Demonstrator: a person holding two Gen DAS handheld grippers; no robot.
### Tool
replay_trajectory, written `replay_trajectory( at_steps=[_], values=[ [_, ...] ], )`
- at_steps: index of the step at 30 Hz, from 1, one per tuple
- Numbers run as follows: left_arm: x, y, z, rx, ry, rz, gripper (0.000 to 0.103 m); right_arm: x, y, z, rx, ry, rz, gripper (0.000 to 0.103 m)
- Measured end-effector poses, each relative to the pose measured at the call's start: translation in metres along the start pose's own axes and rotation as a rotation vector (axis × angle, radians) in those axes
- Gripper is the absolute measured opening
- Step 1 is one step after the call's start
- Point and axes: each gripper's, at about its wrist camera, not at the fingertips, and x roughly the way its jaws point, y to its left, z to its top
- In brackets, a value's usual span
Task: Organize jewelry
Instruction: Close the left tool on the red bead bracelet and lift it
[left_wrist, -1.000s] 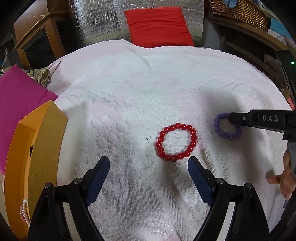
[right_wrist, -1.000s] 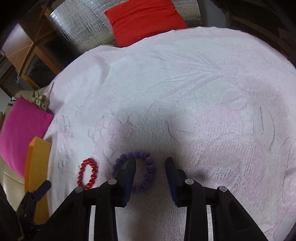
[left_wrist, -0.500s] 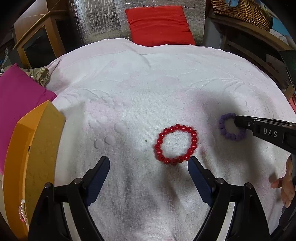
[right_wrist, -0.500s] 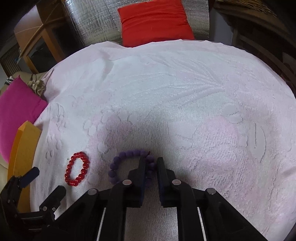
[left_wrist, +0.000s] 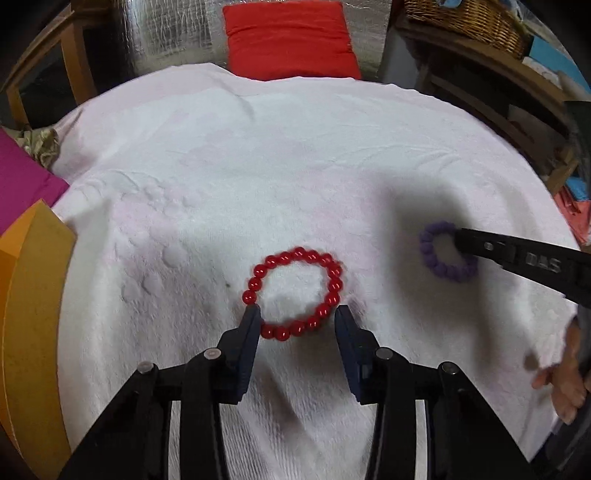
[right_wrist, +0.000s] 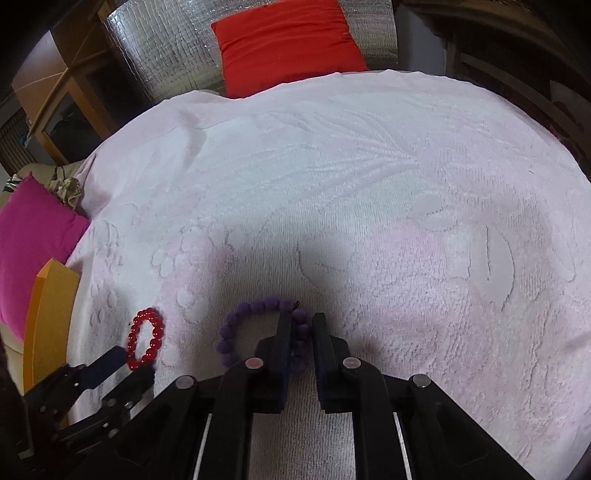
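Note:
A red bead bracelet (left_wrist: 295, 293) lies flat on the white towel (left_wrist: 277, 177). My left gripper (left_wrist: 297, 318) is partly closed, with its fingertips at the two sides of the bracelet's near arc. A purple bead bracelet (left_wrist: 445, 258) lies to the right. In the right wrist view my right gripper (right_wrist: 300, 325) is shut on the right side of the purple bracelet (right_wrist: 251, 314). The red bracelet (right_wrist: 144, 339) and the left gripper (right_wrist: 127, 363) show at the lower left of that view.
An orange box (left_wrist: 26, 314) stands at the towel's left edge, with a magenta cushion (left_wrist: 18, 184) behind it. A red cushion (left_wrist: 291, 40) lies beyond the towel's far edge. A wicker basket (left_wrist: 465, 22) sits on shelving at the back right.
My left gripper moved forward to the red bracelet and its jaws narrowed around the near arc. My right gripper closed on the purple bracelet and stays on it.

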Motion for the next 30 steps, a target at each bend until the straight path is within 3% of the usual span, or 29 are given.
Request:
replay_trajectory(
  at_steps=[3,5,11,12,14,19,30],
  values=[
    [0.004,-0.004,0.004,0.003,-0.011,0.019,0.044,-0.001,-0.004,-0.001,0.012,0.006,0.014,0.012],
    [0.008,-0.008,0.006,0.002,-0.015,0.041,0.05,-0.001,-0.005,-0.002,0.02,0.007,0.02,0.012],
    [0.013,-0.008,0.011,-0.005,-0.032,0.042,0.049,0.0,-0.005,-0.004,0.035,0.007,0.028,0.012],
    [0.013,-0.009,0.011,-0.003,-0.035,0.04,0.047,0.0,-0.004,-0.004,0.035,0.007,0.028,0.012],
    [0.014,-0.011,0.014,-0.002,-0.032,0.019,0.031,0.0,-0.004,-0.004,0.033,0.006,0.026,0.012],
    [0.01,-0.017,0.013,0.014,-0.034,0.054,0.018,0.0,-0.003,-0.004,0.028,0.004,0.022,0.012],
    [0.008,-0.018,0.009,0.02,-0.038,0.074,0.015,0.001,0.0,-0.004,0.047,0.01,0.006,0.014]
  ],
)
